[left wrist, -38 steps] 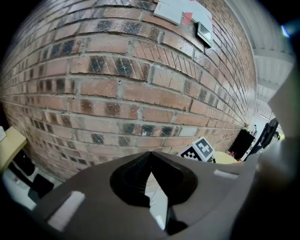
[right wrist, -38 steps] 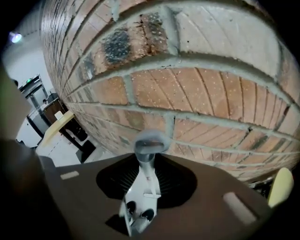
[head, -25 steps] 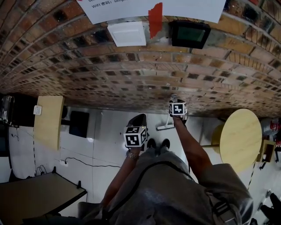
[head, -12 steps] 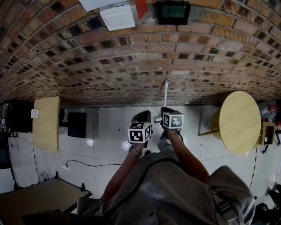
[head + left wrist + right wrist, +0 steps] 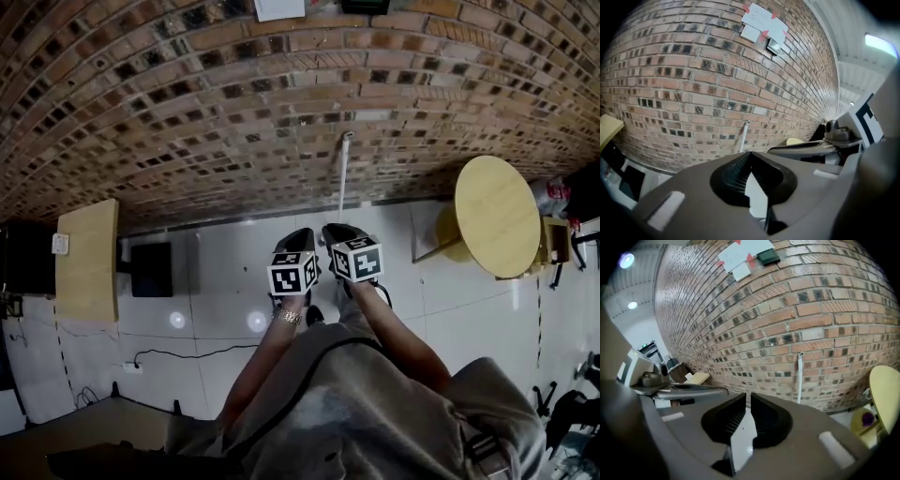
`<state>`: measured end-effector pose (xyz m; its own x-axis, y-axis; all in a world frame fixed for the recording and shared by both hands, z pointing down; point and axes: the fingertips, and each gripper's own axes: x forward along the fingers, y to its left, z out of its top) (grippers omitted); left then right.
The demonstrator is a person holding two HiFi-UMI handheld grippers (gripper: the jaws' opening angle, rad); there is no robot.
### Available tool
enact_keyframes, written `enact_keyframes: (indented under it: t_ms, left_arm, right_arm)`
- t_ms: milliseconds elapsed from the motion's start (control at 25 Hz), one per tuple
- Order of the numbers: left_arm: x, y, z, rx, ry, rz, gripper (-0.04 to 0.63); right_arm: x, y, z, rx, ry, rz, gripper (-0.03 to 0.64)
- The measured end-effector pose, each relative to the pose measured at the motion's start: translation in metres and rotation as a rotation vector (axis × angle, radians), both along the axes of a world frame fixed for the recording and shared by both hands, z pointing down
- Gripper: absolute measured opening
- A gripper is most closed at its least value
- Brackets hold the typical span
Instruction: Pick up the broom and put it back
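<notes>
The broom (image 5: 342,178) leans upright against the brick wall, its white handle standing free of both grippers. It also shows in the left gripper view as the broom handle (image 5: 743,137) and in the right gripper view as the broom handle (image 5: 799,378). My left gripper (image 5: 302,236) and right gripper (image 5: 334,231) hang side by side over the white floor, a little back from the wall. The left gripper (image 5: 750,153) is shut and holds nothing. The right gripper (image 5: 748,395) is closing, its jaws almost together with nothing between them.
A round yellow table (image 5: 497,216) with a yellow stool (image 5: 448,232) stands at the right. A rectangular wooden table (image 5: 86,258) and a black box (image 5: 150,269) are at the left. A cable (image 5: 178,356) runs across the floor at the lower left.
My right gripper has drawn back from the broom, which now stands against the wall on its own. Both grippers have come together side by side, away from the wall.
</notes>
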<state>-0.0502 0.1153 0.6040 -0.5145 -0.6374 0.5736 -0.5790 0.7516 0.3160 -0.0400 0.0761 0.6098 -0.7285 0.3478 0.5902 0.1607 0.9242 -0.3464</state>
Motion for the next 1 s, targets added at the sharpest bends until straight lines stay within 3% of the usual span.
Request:
enact_keyframes:
  t_ms: [160, 400, 1000]
  left_arm:
    - [0.034, 0.008, 0.001, 0.017, 0.018, 0.034, 0.0]
    - [0.051, -0.005, -0.021, 0.06, -0.018, 0.07, 0.0]
    - [0.053, -0.035, -0.033, 0.049, -0.047, 0.066, 0.0]
  right_arm:
    - [0.038, 0.019, -0.007, -0.005, 0.002, -0.003, 0.014]
    - [0.059, 0.017, -0.036, -0.029, -0.051, 0.014, 0.02]
    - [0.07, -0.007, -0.047, -0.221, -0.014, 0.022, 0.021]
